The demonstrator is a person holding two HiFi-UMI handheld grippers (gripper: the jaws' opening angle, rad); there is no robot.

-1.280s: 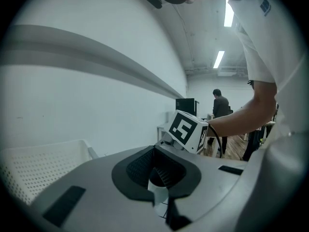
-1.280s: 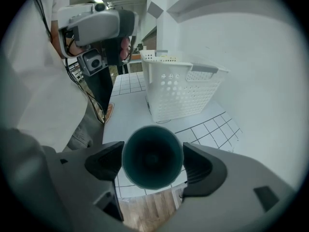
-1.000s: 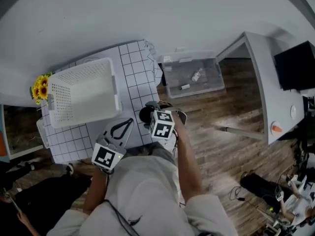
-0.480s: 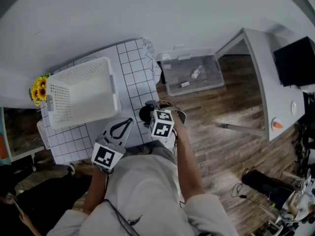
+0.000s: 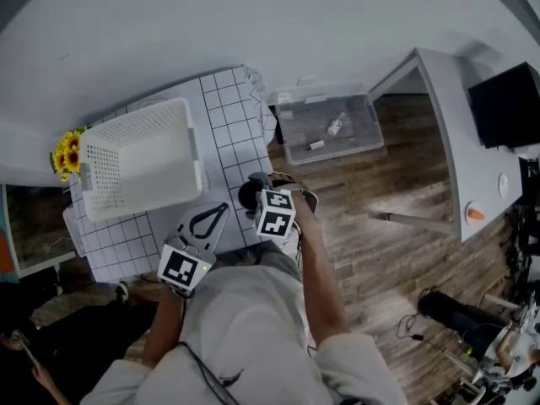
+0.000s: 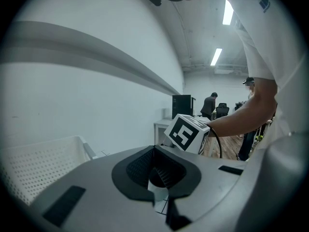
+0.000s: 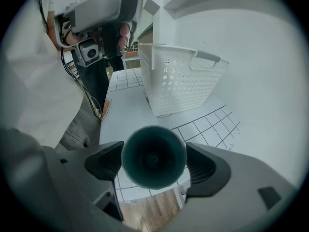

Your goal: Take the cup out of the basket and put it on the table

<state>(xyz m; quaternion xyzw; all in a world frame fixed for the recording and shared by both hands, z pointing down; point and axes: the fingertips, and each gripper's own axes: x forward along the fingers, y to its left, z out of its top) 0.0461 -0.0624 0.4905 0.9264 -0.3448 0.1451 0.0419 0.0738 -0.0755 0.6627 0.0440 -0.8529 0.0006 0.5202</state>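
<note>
right gripper [image 7: 153, 163] clamped on cup [image 7: 153, 151], out of basket [image 7: 178, 76], which stands at 12 o'clock. cup axis along jaws, above table [image 7: 128, 105] edge. left gripper [image 6: 158, 180] closed, empty.

An office-like workroom: a dark monitor [image 5: 506, 112] stands on a white desk [image 5: 451, 150], the floor [image 5: 380, 251] is wood plank, and cables [image 5: 472, 348] trail across it. Strip lights [image 6: 216, 57] run along the ceiling above people [image 6: 211, 104] standing by an office chair [image 6: 222, 110].
</note>
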